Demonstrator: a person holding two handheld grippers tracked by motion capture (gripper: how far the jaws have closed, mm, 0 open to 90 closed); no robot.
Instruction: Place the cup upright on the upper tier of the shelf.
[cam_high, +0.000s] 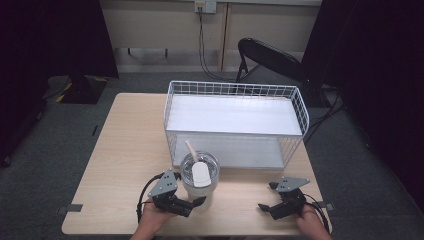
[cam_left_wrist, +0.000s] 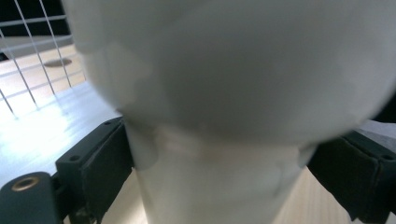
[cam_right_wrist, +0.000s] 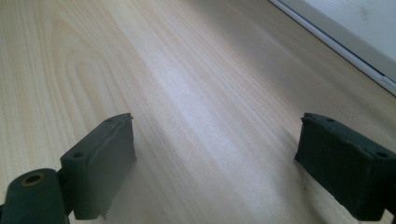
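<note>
One step looks done to me: my left gripper (cam_high: 196, 202) has its jaws pinched on the narrow lower body of the white plastic tumbler with a clear domed lid and straw (cam_high: 199, 176), which stands on the pale wooden table (cam_high: 120, 150) just in front of the white wire two-tier rack (cam_high: 235, 122). My right gripper (cam_high: 266, 204) rests spread wide over bare tabletop, holding nothing. Lifting the tumbler and placing it, probably on a rack shelf, is left.

No readable text, label, brand, number or sign appears on anything in these views.
</note>
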